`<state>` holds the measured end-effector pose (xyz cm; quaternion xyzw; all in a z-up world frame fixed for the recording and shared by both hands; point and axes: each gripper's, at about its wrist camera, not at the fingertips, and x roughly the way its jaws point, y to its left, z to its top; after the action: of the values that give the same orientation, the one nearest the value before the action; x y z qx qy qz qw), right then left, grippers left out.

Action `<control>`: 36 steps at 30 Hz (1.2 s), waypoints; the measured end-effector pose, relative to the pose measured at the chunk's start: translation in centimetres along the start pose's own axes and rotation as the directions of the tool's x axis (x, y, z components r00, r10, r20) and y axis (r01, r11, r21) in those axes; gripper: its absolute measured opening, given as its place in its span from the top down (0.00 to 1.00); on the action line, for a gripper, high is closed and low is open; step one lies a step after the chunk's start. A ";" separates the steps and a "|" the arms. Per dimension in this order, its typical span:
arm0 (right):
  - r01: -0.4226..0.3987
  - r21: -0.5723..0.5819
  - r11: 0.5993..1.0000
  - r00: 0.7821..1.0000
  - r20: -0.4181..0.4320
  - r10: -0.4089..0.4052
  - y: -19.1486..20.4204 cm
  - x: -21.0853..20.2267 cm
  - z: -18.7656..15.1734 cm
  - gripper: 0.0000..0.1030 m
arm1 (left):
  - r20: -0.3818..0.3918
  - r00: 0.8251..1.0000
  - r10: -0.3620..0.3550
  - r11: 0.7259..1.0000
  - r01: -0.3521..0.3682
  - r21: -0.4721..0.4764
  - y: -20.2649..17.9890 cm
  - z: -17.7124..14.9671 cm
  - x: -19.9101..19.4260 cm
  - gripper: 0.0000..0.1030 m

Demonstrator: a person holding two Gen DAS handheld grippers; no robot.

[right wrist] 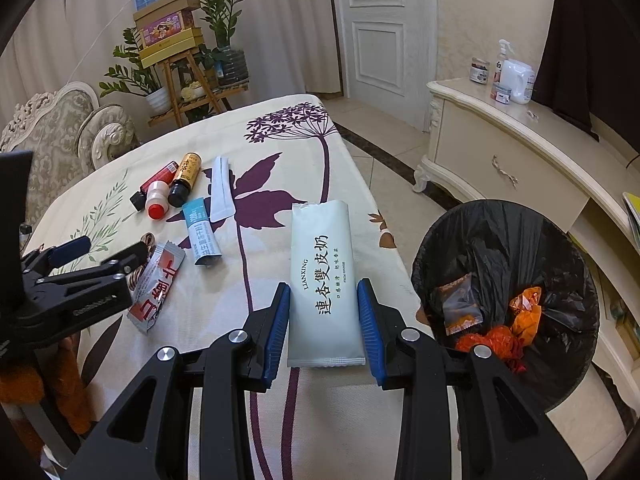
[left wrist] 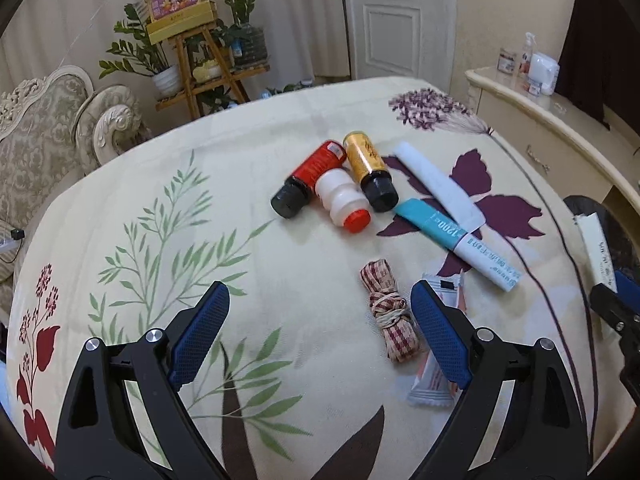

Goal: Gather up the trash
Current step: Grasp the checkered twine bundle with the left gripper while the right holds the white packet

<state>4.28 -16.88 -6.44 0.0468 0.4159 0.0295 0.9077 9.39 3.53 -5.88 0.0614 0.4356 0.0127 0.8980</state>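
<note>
My right gripper is shut on a pale white wrapper printed with black characters, held above the table's right edge beside the bin. My left gripper is open and empty over the table, its right finger covering part of a red-and-silver snack wrapper. A checked ribbon bundle lies between its fingers. Further off lie a red bottle, a gold bottle, a small white bottle, a blue-white tube and a white sachet.
The black-lined bin holds orange and clear wrappers and stands on the floor right of the table. A cream sideboard is beyond it. A sofa and a plant stand are at the far left.
</note>
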 end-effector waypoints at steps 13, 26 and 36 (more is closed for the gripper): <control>-0.002 0.000 1.000 1.000 -0.002 0.002 -0.2 0.1 0.0 0.66 | -0.037 0.996 -0.086 0.996 0.086 -0.009 1.3 -0.9 0.1 0.55; 0.004 -0.007 1.000 1.000 0.000 -0.004 0.0 0.0 -0.2 0.66 | 0.006 0.991 -0.137 0.990 0.136 0.042 0.3 -1.8 -0.8 0.83; 0.047 0.011 0.999 0.998 0.044 -0.048 -1.2 -2.2 -0.1 0.66 | 0.106 0.983 -0.148 0.989 0.146 0.020 -0.6 -1.5 -4.9 0.83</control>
<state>2.72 -18.26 -4.97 0.0418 0.3967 0.0049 0.9170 5.16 2.74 -3.00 0.0351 0.3901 -0.0595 0.9182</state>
